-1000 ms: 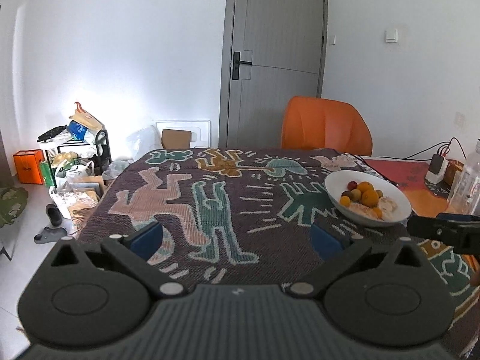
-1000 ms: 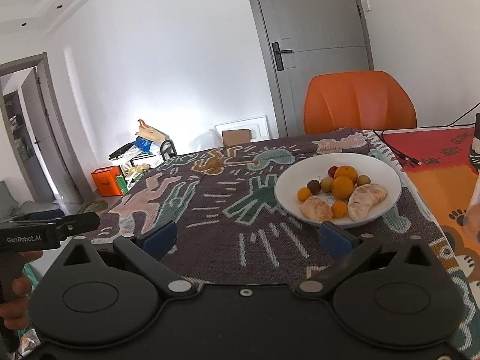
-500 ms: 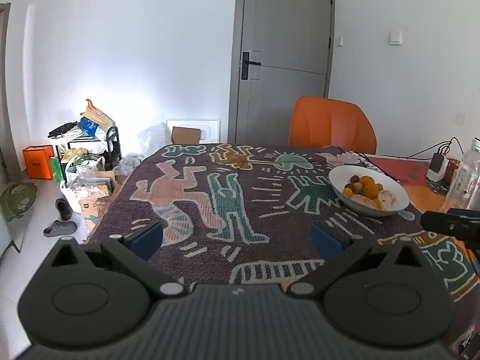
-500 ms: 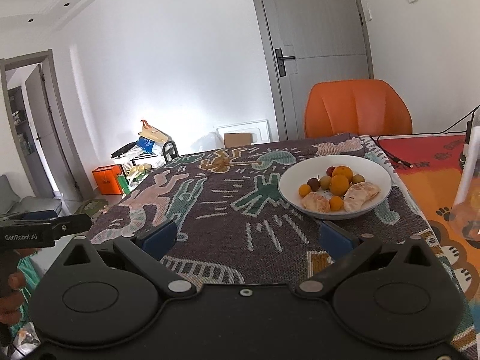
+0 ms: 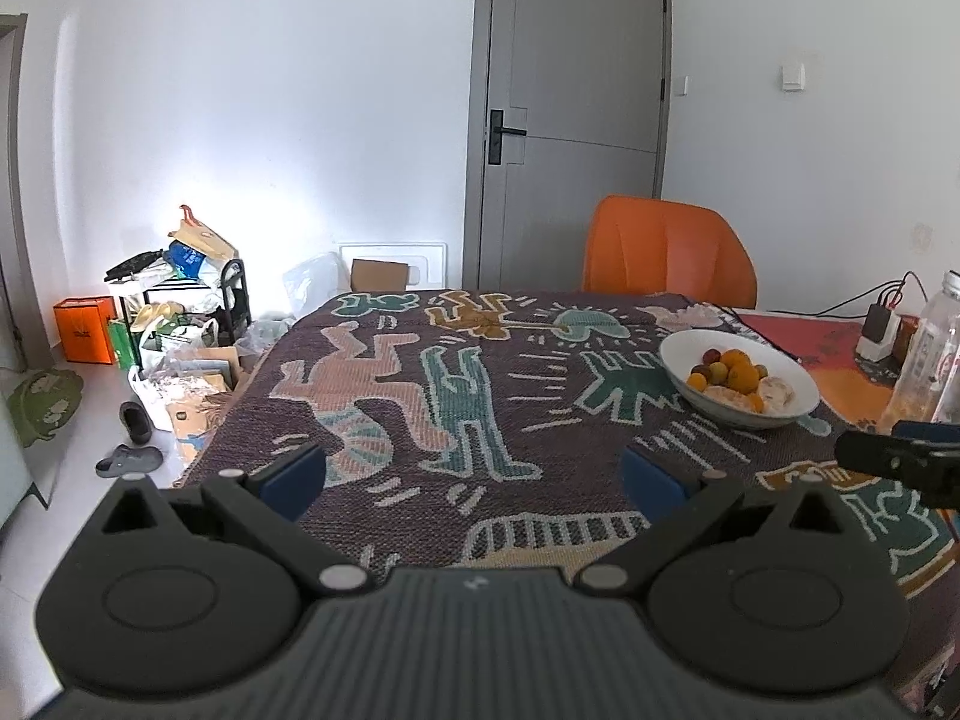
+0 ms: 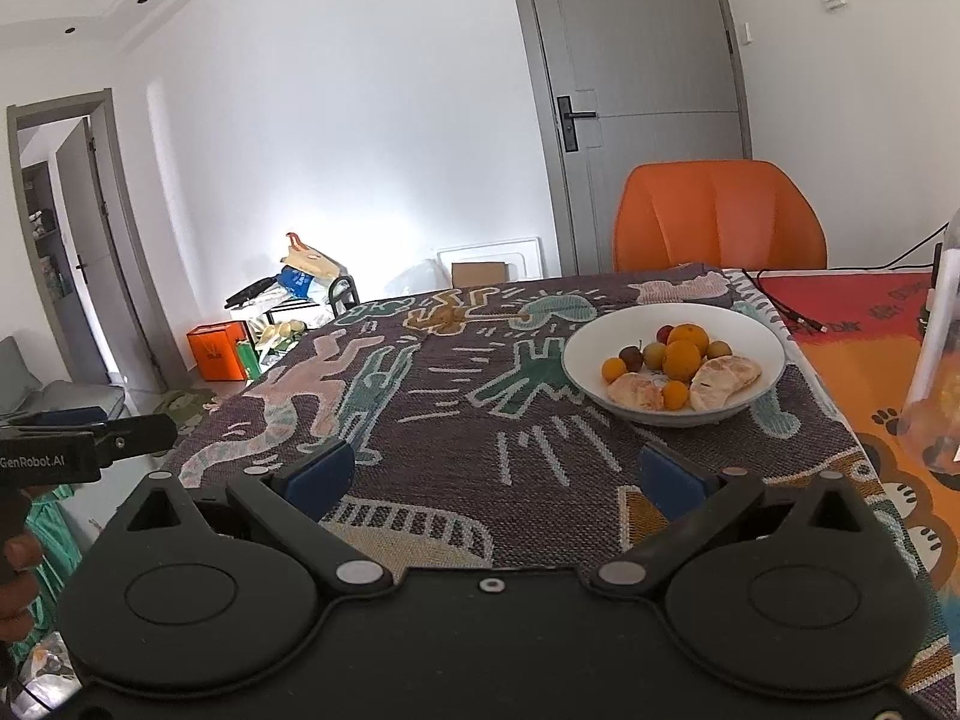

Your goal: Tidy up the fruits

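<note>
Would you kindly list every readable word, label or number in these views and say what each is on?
"GenRobot.AI": white print on the left gripper, seen from the right wrist view.
Bottle label: too blurred to read.
Orange box logo: too small to read.
Red mat lettering: illegible.

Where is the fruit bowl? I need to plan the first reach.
The white fruit bowl sits on the patterned tablecloth, right of centre in both views, before the orange chair.

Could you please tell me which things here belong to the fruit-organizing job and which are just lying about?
Part of the job:
white bowl
oranges
peeled citrus pieces
small plums
left gripper, open
right gripper, open

Just lying about:
orange chair
plastic bottle
charger
shoes
</note>
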{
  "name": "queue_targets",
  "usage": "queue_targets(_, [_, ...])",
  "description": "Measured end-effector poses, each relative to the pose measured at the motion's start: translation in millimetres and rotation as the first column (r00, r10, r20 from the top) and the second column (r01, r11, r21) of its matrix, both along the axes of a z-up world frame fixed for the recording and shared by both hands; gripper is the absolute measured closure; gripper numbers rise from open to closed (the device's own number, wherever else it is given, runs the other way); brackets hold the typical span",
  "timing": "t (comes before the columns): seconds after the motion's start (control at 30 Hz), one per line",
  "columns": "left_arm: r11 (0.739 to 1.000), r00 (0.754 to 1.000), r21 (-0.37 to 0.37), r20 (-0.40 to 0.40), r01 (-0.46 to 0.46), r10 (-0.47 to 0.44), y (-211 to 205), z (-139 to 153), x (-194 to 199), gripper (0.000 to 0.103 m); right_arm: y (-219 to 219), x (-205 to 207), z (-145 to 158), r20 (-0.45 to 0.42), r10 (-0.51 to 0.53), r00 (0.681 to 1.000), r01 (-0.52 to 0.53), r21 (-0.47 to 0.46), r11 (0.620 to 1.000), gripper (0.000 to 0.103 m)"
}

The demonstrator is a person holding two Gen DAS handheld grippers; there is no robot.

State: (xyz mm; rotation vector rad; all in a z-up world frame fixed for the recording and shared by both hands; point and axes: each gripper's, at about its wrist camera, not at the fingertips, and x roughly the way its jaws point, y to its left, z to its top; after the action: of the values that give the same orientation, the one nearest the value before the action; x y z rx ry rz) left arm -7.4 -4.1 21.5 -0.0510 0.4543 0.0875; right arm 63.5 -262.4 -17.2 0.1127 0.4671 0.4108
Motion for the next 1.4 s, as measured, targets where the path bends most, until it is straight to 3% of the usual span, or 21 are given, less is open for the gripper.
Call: queue_targets(1.4, [1.000,0.999,-0.022,-0.041,0.011,-0.012,8.0,-10.3,3.0,0.000,4.0,4.0,-4.2,-0.026,0.001,1.000,-0.001,0.002,1.000,0.000])
